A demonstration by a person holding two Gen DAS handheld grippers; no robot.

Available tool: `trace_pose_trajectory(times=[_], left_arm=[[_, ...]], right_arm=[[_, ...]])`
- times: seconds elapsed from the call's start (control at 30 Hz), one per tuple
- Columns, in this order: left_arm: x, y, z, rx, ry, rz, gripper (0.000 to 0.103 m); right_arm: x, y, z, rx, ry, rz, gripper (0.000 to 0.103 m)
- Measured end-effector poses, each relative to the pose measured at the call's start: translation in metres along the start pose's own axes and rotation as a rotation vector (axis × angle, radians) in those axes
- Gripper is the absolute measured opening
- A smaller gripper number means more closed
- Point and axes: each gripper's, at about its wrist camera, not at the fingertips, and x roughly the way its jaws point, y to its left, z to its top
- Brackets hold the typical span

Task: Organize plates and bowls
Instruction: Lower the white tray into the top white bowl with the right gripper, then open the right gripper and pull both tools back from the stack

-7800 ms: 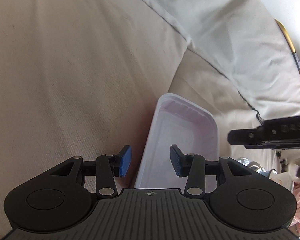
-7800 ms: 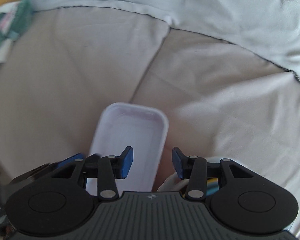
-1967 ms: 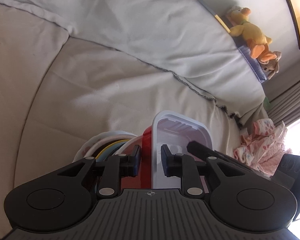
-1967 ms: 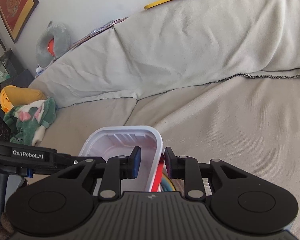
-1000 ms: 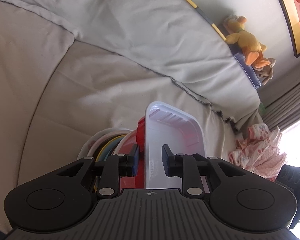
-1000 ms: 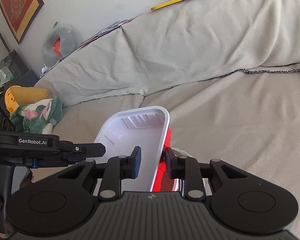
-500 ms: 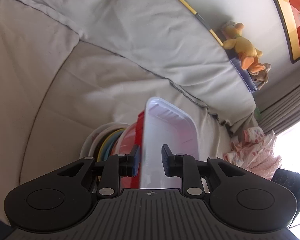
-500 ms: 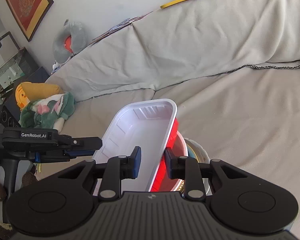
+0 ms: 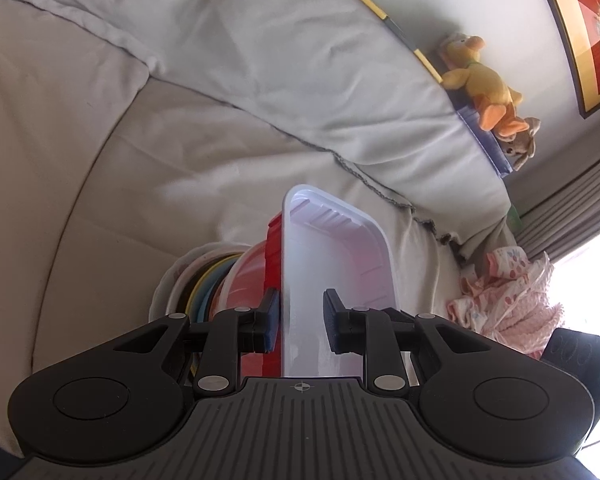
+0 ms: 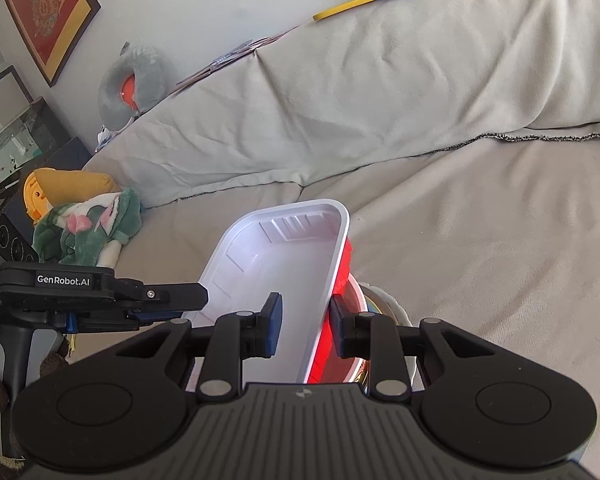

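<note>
A white plastic tray (image 9: 336,268) sits on a red bowl (image 9: 252,280) that tops a stack of coloured plates (image 9: 204,284) on the beige sofa. My left gripper (image 9: 300,322) straddles the tray's left rim with a gap between the pads. My right gripper (image 10: 306,322) straddles the tray's right rim (image 10: 332,264), next to the red bowl (image 10: 340,344), jaws parted a little. The left gripper also shows in the right wrist view (image 10: 100,292) at the tray's far side.
Sofa seat cushions (image 10: 480,216) spread around the stack, with the back cushion (image 10: 360,92) behind. A green and yellow plush toy (image 10: 80,220) lies at the left. A pink cloth (image 9: 512,300) lies at the right. A yellow plush (image 9: 480,80) sits on the sofa back.
Both grippers have loosened slightly around the tray rims over the last second. The tray now rests tilted on the red bowl atop the stack, having been carried there from the cushion.
</note>
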Motion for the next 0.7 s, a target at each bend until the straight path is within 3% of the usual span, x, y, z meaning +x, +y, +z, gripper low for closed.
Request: trace_pose_trajectory(times=[0.4, 0.7], left_arm=[[-0.011, -0.001, -0.003, 0.016, -0.039, 0.016, 0.026], [-0.057, -0.036, -0.034, 0.12, -0.192, 0.084, 0.026]], right_arm=[[-0.008, 0.002, -0.002, 0.006, -0.026, -0.029, 0.025], [-0.053, 0.009, -0.004, 0.003, -0.103, -0.046, 0.026]])
